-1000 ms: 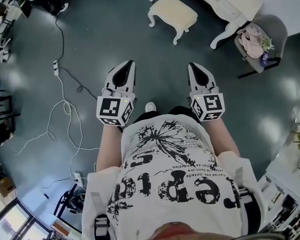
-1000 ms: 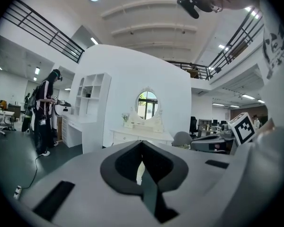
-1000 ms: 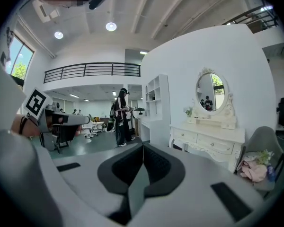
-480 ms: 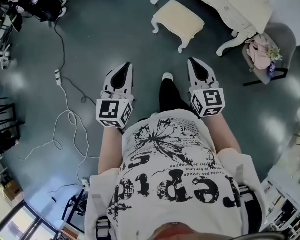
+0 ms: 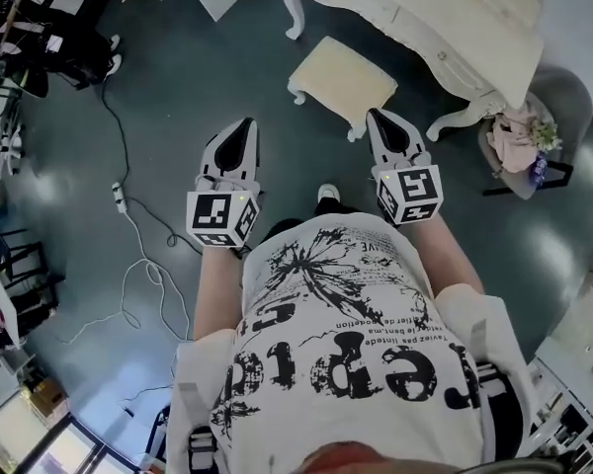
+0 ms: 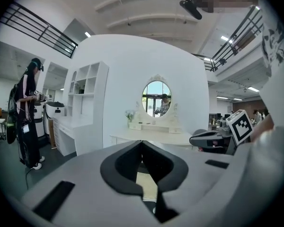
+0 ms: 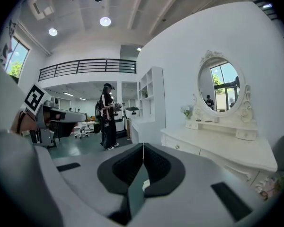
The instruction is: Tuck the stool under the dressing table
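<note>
The stool (image 5: 342,79) has a cream cushion and white curved legs and stands on the dark floor just in front of the white dressing table (image 5: 430,13). My left gripper (image 5: 245,128) is shut and empty, held in the air short of the stool's left side. My right gripper (image 5: 375,117) is shut too, its tip over the stool's near right corner in the head view. In the left gripper view the shut jaws (image 6: 142,143) point at the table with its oval mirror (image 6: 156,98). In the right gripper view the gripper (image 7: 143,145) points along the table's front (image 7: 217,148).
A grey chair with pink cloth (image 5: 522,126) stands right of the table. A white cable and power strip (image 5: 120,197) lie on the floor at left. A person in black (image 6: 28,126) stands near a white shelf unit (image 6: 87,108).
The stool and dressing table have come closer and lower in the head view as I stepped forward. Both grippers stay shut and level in front of me.
</note>
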Motion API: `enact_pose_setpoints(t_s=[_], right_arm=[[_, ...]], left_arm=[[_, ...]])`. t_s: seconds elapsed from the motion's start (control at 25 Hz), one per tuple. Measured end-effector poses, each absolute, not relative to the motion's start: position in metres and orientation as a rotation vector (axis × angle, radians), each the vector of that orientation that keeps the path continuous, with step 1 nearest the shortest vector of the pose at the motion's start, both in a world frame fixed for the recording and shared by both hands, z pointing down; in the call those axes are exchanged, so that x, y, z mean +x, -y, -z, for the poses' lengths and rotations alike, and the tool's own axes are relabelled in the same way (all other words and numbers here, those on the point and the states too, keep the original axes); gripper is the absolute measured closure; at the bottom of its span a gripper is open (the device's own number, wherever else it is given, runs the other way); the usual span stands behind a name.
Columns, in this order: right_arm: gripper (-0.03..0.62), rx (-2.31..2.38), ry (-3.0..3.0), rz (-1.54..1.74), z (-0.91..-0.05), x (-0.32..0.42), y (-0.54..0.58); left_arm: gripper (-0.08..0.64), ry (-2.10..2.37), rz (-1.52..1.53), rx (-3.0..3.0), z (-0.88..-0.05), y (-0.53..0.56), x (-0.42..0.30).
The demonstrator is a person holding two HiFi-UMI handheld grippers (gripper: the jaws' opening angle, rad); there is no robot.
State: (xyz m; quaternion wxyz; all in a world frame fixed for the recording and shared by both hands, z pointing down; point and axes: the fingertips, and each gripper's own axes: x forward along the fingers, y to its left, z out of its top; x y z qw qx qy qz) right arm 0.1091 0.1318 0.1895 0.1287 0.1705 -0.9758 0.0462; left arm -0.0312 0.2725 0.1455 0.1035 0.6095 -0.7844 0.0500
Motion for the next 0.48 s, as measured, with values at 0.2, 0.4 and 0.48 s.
enact_pose_setpoints(t_s=[0.2, 0.4, 0.48], right_arm=[[0.574, 0.574, 2.79, -0.203, -0.209, 0.093, -0.077], [0.574, 0.712, 2.712, -0.289, -0.236, 0.078, -0.039], [0.574, 0.773, 2.678, -0.317, -0.247, 0.069, -0.023]], left_arm=[[0.54, 2.213, -0.188, 1.826, -0.171, -0.207, -0.055], [0.54, 2.053, -0.223, 1.93, -0.196, -0.142, -0.08], [0.54, 1.979, -0.247, 1.984, -0.207, -0.114, -0.092]])
